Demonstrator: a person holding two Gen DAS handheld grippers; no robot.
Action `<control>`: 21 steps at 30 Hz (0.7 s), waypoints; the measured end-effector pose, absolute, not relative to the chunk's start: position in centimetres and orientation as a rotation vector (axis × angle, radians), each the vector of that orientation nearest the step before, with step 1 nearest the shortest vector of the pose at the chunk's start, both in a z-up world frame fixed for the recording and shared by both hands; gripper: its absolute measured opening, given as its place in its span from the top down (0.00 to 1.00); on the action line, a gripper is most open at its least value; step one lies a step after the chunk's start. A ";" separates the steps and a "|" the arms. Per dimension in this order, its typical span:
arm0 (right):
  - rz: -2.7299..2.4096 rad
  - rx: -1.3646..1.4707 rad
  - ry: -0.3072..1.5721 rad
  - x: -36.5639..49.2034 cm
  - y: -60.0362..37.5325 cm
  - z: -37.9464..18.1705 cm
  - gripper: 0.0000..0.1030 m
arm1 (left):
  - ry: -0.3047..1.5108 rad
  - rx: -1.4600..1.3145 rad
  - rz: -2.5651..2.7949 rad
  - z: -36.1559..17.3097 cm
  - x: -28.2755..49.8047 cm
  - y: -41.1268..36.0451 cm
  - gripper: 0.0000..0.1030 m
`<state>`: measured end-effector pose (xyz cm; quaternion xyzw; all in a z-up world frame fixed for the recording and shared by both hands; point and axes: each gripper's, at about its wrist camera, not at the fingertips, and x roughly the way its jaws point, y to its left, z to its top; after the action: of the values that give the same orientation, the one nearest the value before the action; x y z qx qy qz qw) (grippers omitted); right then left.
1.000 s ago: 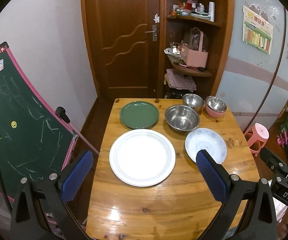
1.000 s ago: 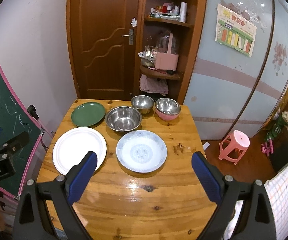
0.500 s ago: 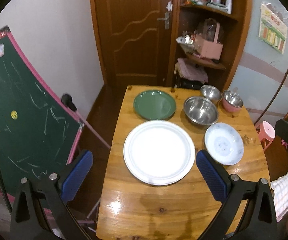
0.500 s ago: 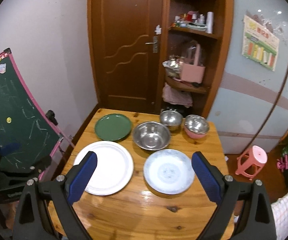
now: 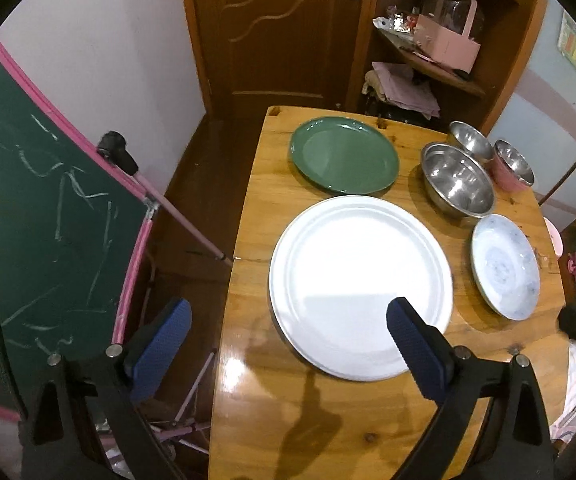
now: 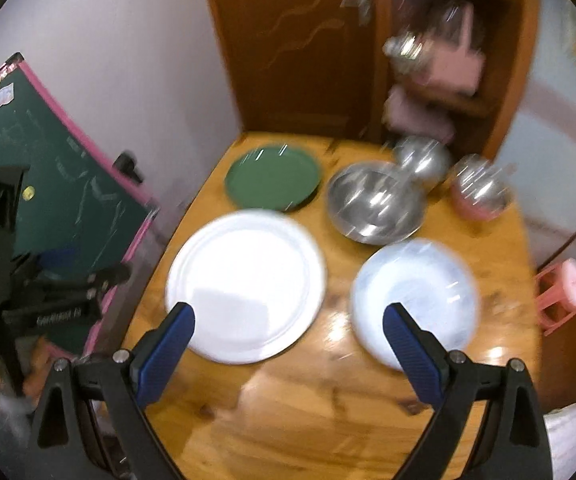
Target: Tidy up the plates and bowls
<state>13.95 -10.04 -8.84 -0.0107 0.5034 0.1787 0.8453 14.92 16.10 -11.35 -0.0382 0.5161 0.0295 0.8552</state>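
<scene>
On the wooden table (image 5: 320,416) lie a large white plate (image 5: 358,280), a green plate (image 5: 344,160) behind it, and a pale blue patterned plate (image 5: 504,266) at the right. A large steel bowl (image 5: 458,180), a small steel bowl (image 5: 470,140) and a pink bowl (image 5: 514,166) stand at the back right. My left gripper (image 5: 288,326) is open and empty, over the table's left edge near the white plate. My right gripper (image 6: 288,326) is open and empty, above the near side of the white plate (image 6: 245,284) and the blue plate (image 6: 414,302); this view is blurred.
A green chalkboard with a pink frame (image 5: 47,216) leans left of the table. A wooden door (image 5: 271,28) and a shelf with a pink basket (image 5: 446,42) stand behind. A pink stool (image 6: 564,288) is on the floor at the right.
Both grippers have moved forward and down toward the table; the plates look larger. The left gripper has swung left, so its left finger now hangs beyond the table's edge.
</scene>
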 end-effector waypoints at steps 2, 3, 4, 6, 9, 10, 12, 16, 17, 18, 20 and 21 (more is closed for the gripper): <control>0.421 0.028 1.132 15.1 -9.8 -10.7 0.12 | 1.100 -0.103 0.032 -12.6 16.0 16.8 0.05; 0.443 0.058 1.180 15.9 -9.7 -12.0 0.17 | 1.110 -0.115 0.013 -13.3 16.6 17.1 0.05; 0.452 0.076 1.214 16.3 -9.6 -13.0 0.20 | 1.117 -0.119 0.005 -13.8 16.9 17.3 0.05; 0.461 0.113 1.284 17.4 -9.6 -14.8 0.28 | 1.136 -0.130 -0.036 -15.0 18.0 17.7 0.05; 0.469 0.166 1.361 19.0 -9.5 -17.1 0.28 | 1.191 -0.162 -0.094 -17.1 19.4 18.1 0.06; 0.460 0.180 1.380 19.5 -9.5 -17.8 0.28 | 1.208 -0.174 -0.101 -17.7 19.8 18.2 0.09; 0.445 0.202 1.405 20.2 -9.6 -18.7 0.29 | 1.249 -0.208 -0.108 -19.0 20.8 18.7 0.13; 0.432 0.248 1.441 21.7 -9.9 -20.3 0.29 | 1.308 -0.279 -0.147 -21.4 22.2 19.6 0.26; 0.427 0.258 1.451 21.9 -10.2 -20.7 0.30 | 1.315 -0.289 -0.153 -21.8 22.4 19.9 0.28; 0.425 0.268 1.460 22.1 -10.2 -21.1 0.33 | 1.324 -0.300 -0.155 -22.2 22.7 20.1 0.30; 0.423 0.280 1.479 22.8 -10.3 -22.1 0.37 | 1.338 -0.324 -0.165 -22.9 23.1 20.2 0.34; 0.420 0.283 1.486 23.0 -10.3 -22.4 0.38 | 1.341 -0.331 -0.173 -23.2 23.2 20.2 0.38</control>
<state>23.01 -10.27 -22.37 0.1273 0.6691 0.1893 0.7073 23.17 20.25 -23.17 -0.1524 0.6176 -0.0799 0.7674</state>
